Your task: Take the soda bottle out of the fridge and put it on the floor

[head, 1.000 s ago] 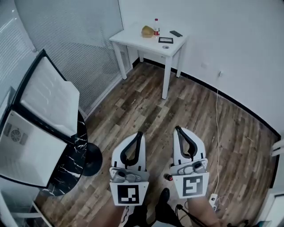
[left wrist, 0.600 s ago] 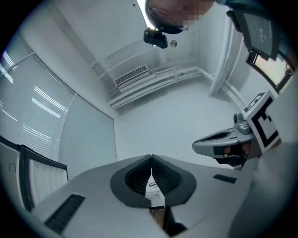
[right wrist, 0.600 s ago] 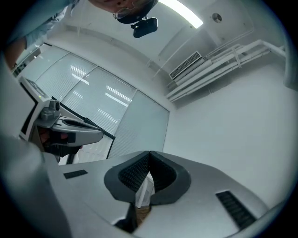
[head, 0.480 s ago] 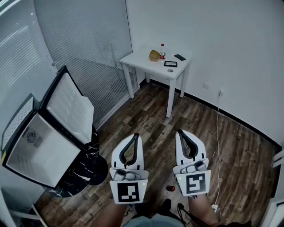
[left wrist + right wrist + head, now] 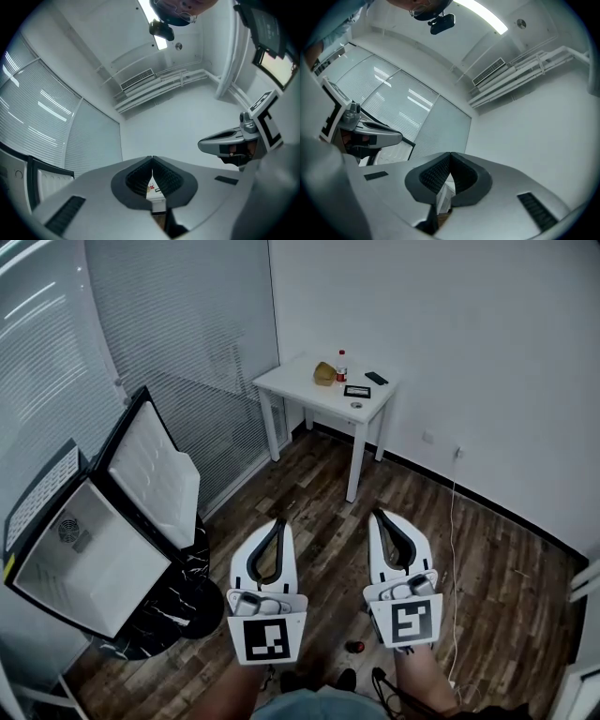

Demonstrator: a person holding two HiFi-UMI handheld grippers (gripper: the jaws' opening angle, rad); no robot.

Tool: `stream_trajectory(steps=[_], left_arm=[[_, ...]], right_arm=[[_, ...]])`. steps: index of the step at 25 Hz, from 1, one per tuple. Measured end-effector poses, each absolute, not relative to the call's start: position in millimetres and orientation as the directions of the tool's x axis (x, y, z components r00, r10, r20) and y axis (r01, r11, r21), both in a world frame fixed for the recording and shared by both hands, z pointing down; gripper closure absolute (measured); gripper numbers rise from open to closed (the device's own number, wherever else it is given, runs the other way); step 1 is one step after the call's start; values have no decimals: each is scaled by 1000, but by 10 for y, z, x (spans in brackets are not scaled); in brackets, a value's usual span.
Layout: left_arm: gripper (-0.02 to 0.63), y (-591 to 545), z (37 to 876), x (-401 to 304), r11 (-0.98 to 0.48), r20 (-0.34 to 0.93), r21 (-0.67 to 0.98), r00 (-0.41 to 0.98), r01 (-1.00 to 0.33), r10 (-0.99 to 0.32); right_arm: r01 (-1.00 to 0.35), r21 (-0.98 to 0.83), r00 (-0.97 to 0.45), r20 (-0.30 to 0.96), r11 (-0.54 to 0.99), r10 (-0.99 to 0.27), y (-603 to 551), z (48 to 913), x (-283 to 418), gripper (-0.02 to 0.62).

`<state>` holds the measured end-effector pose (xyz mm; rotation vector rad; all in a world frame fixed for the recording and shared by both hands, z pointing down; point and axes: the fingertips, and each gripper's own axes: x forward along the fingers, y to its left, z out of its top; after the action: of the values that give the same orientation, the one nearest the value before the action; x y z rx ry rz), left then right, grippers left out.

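- The fridge [image 5: 56, 521] sits at my left on a round black marbled table [image 5: 187, 601]. Its door [image 5: 155, 470] is swung wide open.
- All I can see inside the fridge is white walls and a round vent [image 5: 70, 531] on the back wall.
- The soda bottle [image 5: 354, 647] is out of the fridge. It stands on the wood floor [image 5: 309, 493] just ahead of my feet, below and between my two grippers. From above it shows only as a small red and dark spot.
- My left gripper [image 5: 277, 521] has its jaws pressed together tip to tip. Nothing is pinched between them, and it touches nothing.
- My right gripper [image 5: 377, 514] is the same, with its tips meeting and no object between the pads.
- Both grippers hang side by side above the floor, apart from each other and well above the soda bottle.
- Against the far wall stands a white table [image 5: 300, 390]. On it are another bottle with a red cap [image 5: 341, 367], a yellowish lump [image 5: 324, 373] and a few dark flat things I cannot make out.
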<state>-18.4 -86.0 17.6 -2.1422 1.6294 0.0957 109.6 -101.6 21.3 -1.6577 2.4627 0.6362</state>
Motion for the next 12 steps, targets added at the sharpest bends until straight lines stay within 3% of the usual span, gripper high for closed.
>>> stream_trajectory(steps=[12], left_arm=[[588,-743,9,-202,-199,-350,-284,295,-938,-889]], right_arm=[[-905,292,-403,-354,310,-844,-887,19,1063,583]])
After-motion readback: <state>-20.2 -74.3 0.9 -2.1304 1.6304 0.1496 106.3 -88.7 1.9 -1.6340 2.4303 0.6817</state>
